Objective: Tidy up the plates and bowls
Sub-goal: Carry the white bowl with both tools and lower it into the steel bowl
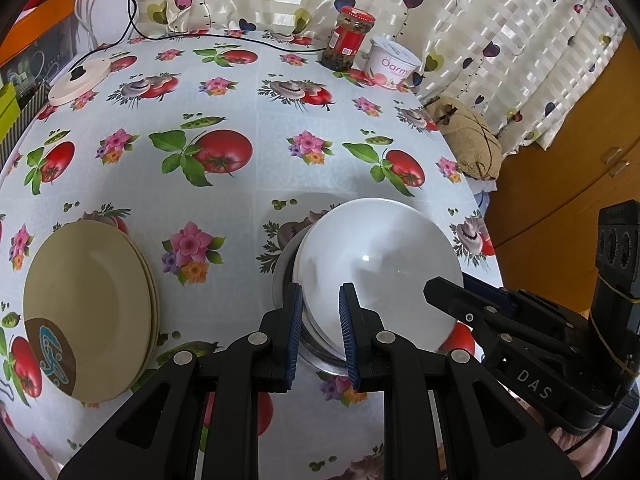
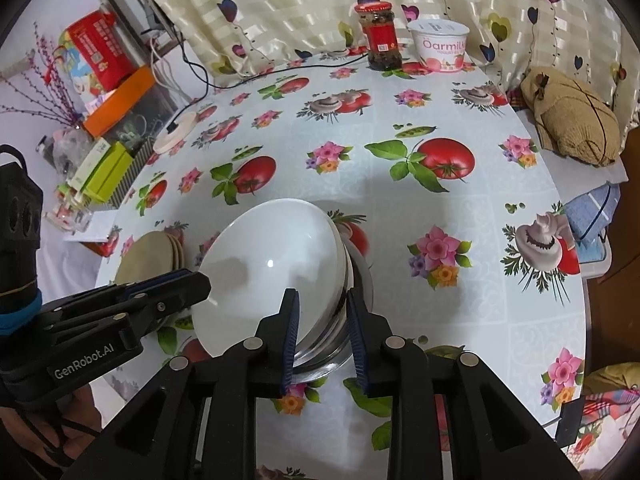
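Step in hand: stacking the bowls; the white bowl (image 1: 380, 272) sits tilted inside a metal bowl (image 1: 320, 354), not yet seated level, by my judgement.
White bowl: near the front middle of the surface (image 1: 248, 92), leaning toward the stack of beige plates (image 1: 90, 312), its rim raised on the side away from them.
Metal bowl: directly under the white bowl; only its rim and part of its wall show.
Beige plates: stacked flat, well apart from the white bowl, on the left gripper's side.
Left gripper (image 1: 320, 336): jaws parted, straddling the near rim of the white bowl; the pads appear just beside the rim, and actual contact cannot be confirmed.
Right gripper (image 2: 324, 340): jaws parted, one blue pad over the white bowl's inner face, the other outside by the metal bowl's wall; no firm clamp is evident.
Far edge: a jar (image 1: 348, 38) and a yoghurt tub (image 1: 394, 64) stand well beyond the white bowl, clear of the work.
Next move calls for: a steady, even lowering or nudge of the raised rim so the white bowl drops level into the metal bowl.
Risk: the glazed rim may slip between parted pads and knock the metal bowl.
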